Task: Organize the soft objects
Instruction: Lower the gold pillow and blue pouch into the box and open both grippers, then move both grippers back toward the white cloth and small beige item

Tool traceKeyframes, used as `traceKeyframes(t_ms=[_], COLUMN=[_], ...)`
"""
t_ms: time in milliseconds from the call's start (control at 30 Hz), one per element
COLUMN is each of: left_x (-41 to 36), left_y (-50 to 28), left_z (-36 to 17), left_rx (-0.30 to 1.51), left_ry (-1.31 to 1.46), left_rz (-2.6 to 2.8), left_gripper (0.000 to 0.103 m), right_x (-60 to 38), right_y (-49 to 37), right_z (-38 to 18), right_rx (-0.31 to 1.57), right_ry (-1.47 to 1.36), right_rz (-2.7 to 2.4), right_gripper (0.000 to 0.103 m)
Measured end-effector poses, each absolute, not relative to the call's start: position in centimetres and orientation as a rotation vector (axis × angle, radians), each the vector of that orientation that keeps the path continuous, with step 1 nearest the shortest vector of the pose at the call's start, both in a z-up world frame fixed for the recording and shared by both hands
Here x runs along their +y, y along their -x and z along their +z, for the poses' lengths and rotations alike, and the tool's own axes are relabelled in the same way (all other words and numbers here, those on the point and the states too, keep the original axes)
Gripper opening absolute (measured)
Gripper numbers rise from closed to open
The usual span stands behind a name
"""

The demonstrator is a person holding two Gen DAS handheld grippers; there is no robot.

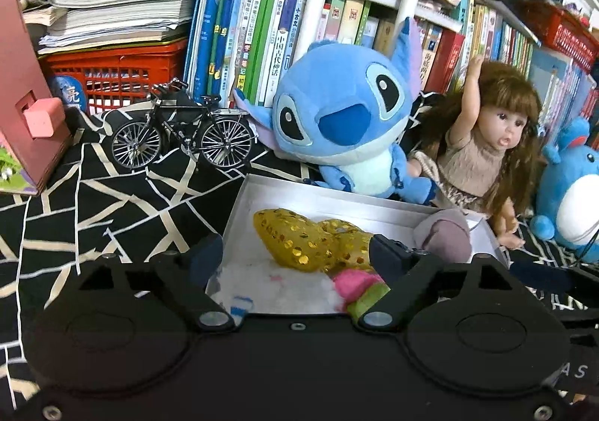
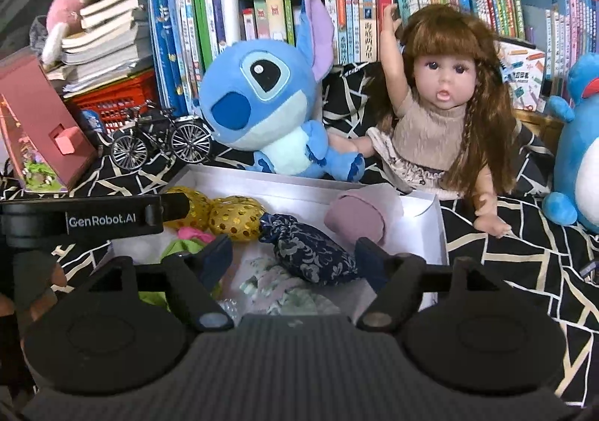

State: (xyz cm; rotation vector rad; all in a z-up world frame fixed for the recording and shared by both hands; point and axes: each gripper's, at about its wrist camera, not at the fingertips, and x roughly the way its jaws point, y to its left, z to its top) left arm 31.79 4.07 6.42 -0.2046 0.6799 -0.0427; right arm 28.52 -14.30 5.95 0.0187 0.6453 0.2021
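A shallow white box [image 1: 329, 196] [image 2: 438, 234] lies on the black patterned cloth and holds several soft items. In the left wrist view a gold sequinned pouch [image 1: 299, 237], a pink and green piece [image 1: 359, 286] and a mauve fabric roll [image 1: 445, 237] lie in it. My left gripper [image 1: 297, 258] is open over the box, its right finger beside the gold pouch without pressing it. In the right wrist view a navy floral pouch [image 2: 310, 252] lies loose between the fingers of my open right gripper [image 2: 294, 256]. The gold pouch [image 2: 232, 219] and mauve roll [image 2: 355, 219] sit behind it.
Behind the box sit a blue plush alien [image 1: 337, 121] [image 2: 269, 103] and a long-haired doll [image 1: 486, 144] [image 2: 434, 114]. A blue round plush [image 2: 580, 159] is at the right. A model bicycle [image 1: 183, 133], a pink toy house [image 1: 26, 103], a red crate [image 1: 112, 73] and packed bookshelves [image 1: 262, 28] are at the left and back.
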Motion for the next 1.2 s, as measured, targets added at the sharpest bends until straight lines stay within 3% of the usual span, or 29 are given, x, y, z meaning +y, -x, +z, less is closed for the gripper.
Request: traceKeyframes(t_ms=[667, 1200], left_x=[3.7, 2.9], left_y=[-21.3, -14.5], left_z=[8.2, 5.9], left_rx=[0.574, 0.548], left_ry=[0.185, 0.124], left_rz=[-0.076, -0.118], left_gripper=[0.09, 0.091], right_x=[-16.5, -17.1], right_y=[-18.2, -13.1], right_z=[7.0, 4.3], right_rx=[0.45, 0.433], right_ry=[0.062, 0.047], right_rz=[0.265, 0.308], right_gripper=[0.102, 0.103])
